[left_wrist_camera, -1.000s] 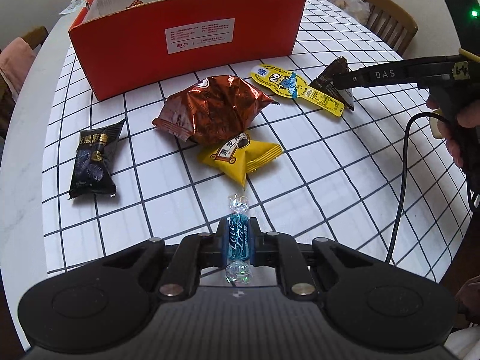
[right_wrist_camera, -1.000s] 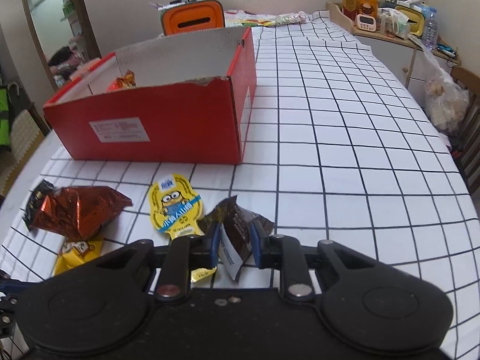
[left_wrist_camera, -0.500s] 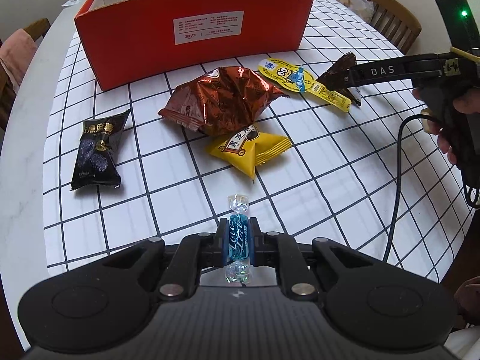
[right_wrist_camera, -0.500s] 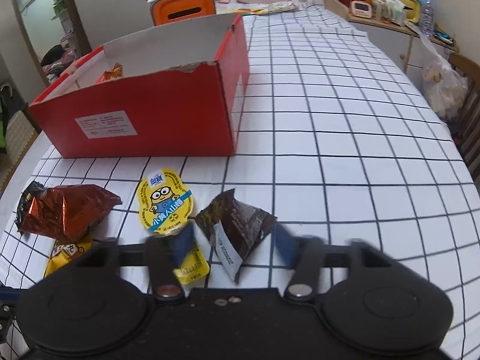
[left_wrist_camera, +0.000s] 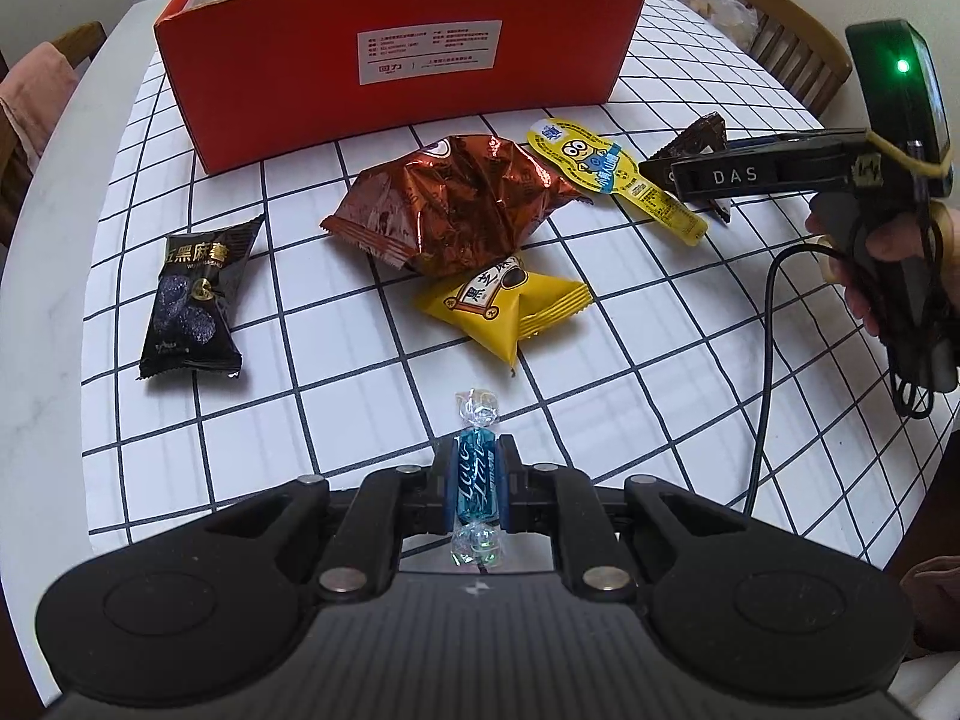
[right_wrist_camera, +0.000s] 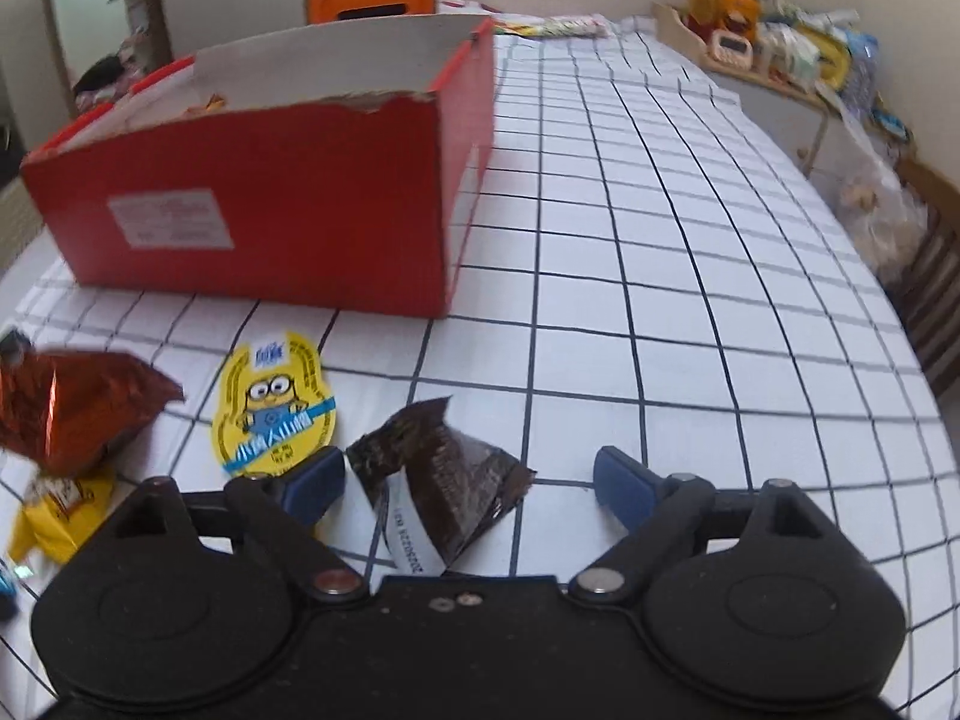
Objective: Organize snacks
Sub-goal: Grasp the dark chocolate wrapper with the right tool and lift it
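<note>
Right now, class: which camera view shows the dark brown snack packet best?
The right wrist view: the dark brown packet fills the foreground between the open right gripper. In the left wrist view it is small, distant and partly hidden behind that gripper.

The right gripper [left_wrist_camera: 690, 171] carries the letters "DAS" on its side bar. The black snack packet [left_wrist_camera: 195, 300] shows large Chinese characters, and the red box [left_wrist_camera: 396, 72] has a white label [left_wrist_camera: 429, 55] whose print is too small to read.
</note>
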A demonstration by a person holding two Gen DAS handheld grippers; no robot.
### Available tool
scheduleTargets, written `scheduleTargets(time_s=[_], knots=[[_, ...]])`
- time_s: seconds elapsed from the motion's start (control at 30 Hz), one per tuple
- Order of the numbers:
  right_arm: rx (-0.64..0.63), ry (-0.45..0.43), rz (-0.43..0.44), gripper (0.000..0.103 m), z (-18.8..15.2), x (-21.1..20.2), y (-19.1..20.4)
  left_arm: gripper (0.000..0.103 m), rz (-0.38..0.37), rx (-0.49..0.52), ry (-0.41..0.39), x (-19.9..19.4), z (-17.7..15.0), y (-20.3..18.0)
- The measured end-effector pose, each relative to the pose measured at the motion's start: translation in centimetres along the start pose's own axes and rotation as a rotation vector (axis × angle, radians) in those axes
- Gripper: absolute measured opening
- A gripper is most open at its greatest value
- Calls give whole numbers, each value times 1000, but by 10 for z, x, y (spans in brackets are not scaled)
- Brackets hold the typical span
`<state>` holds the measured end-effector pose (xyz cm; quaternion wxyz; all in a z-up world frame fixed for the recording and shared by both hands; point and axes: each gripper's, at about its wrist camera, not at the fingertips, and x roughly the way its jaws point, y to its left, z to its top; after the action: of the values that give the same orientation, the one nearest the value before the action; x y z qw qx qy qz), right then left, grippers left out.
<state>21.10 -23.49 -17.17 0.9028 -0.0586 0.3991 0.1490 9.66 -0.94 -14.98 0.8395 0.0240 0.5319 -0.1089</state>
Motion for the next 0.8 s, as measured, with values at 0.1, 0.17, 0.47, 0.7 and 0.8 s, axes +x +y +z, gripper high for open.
scheduleTargets(time_s=[0.1, 0.17, 0.47, 0.7, 0.8], knots=[[-7, -26, 4, 80, -1, -1, 0, 12, 1, 5, 0, 0, 0, 0], [-21, -39, 17, 72, -2, -3, 2, 12, 1, 7, -1, -1, 0, -1], [-44, -36, 22, 40, -1, -13, 14, 12, -1, -4, -3, -1, -2, 1], [0, -43, 37, 35, 1, -38, 15, 12, -7, -24, -34, -15, -2, 5], [4, -60, 50, 34, 5, -54, 18, 12, -9, -30, -55, -25, 0, 6]])
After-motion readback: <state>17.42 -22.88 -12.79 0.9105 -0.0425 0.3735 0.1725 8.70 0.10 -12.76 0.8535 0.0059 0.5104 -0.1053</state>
